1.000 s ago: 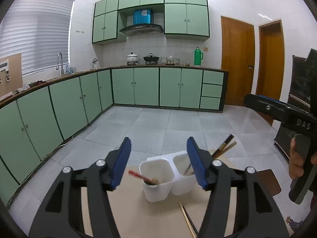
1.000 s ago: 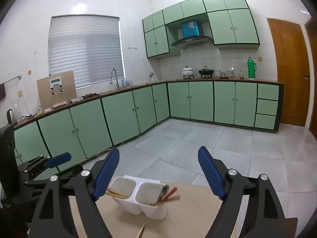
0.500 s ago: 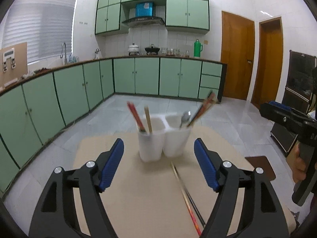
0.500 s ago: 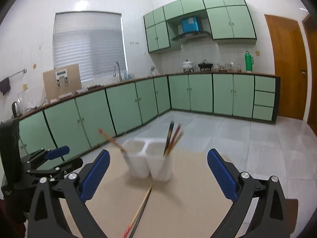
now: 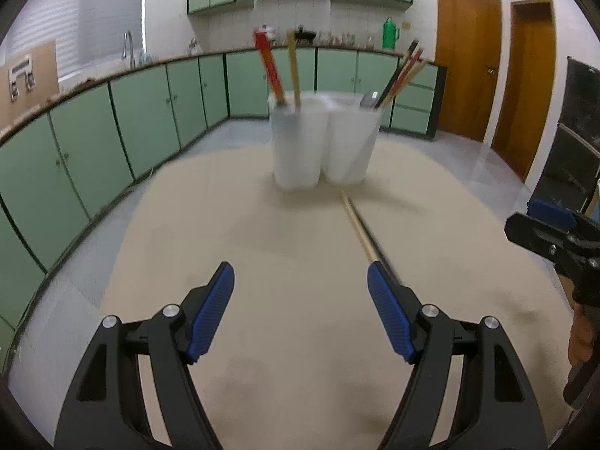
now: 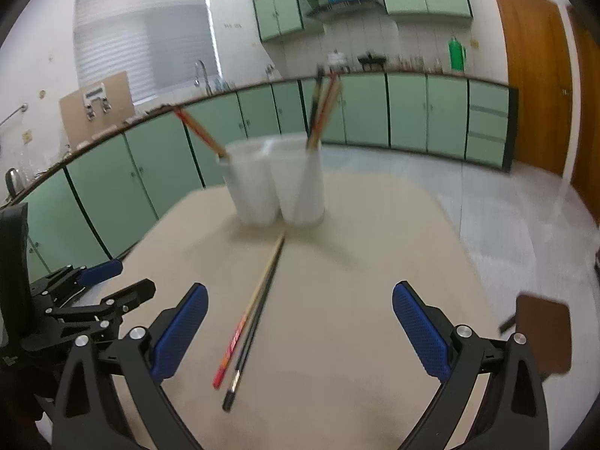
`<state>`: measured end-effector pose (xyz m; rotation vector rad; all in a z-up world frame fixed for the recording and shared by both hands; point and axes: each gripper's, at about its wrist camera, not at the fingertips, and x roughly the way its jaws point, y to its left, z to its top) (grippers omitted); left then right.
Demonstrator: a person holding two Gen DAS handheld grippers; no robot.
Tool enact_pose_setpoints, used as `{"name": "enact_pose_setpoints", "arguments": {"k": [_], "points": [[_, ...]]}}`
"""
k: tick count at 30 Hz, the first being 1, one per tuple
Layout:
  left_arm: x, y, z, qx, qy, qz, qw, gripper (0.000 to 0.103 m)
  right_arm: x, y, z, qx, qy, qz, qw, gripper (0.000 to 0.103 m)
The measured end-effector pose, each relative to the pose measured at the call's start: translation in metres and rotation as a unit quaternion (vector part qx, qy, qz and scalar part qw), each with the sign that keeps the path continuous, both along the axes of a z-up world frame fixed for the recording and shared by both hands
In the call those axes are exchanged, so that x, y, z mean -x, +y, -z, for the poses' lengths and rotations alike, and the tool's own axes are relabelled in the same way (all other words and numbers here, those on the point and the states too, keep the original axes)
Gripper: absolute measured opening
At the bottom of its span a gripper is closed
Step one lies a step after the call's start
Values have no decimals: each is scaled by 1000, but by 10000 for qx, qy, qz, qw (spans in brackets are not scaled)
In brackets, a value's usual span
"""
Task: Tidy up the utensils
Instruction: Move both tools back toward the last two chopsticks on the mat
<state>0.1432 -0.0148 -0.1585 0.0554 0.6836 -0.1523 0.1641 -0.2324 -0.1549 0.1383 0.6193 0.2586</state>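
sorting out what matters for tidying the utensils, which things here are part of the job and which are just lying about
Part of the job:
- two loose chopsticks lying on the table
- white two-cup holder with chopsticks and a spoon in it
- left gripper and right gripper, both with open, empty jaws

Just lying about:
- green flask on the far counter
- pots by the stove
- brown board beyond the table's right edge

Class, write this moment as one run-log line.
left gripper: open, empty | right gripper: open, empty | chopsticks: loose pair on table | white two-cup holder: upright, utensils inside
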Motion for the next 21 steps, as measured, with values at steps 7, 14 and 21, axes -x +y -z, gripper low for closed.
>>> {"name": "enact_pose_setpoints", "arguments": {"k": [7,14,21], "points": [[4,2,25,-145,391,-17,9991,72,10,13,31,276,417,8,9987,96],[9,6,42,-194,635,-97,9977,72,20,32,50,347,699,-209,9967,88],[11,8,46,-109,708,-153,9973,72,25,53,67,585,984,-507,9921,62]]}}
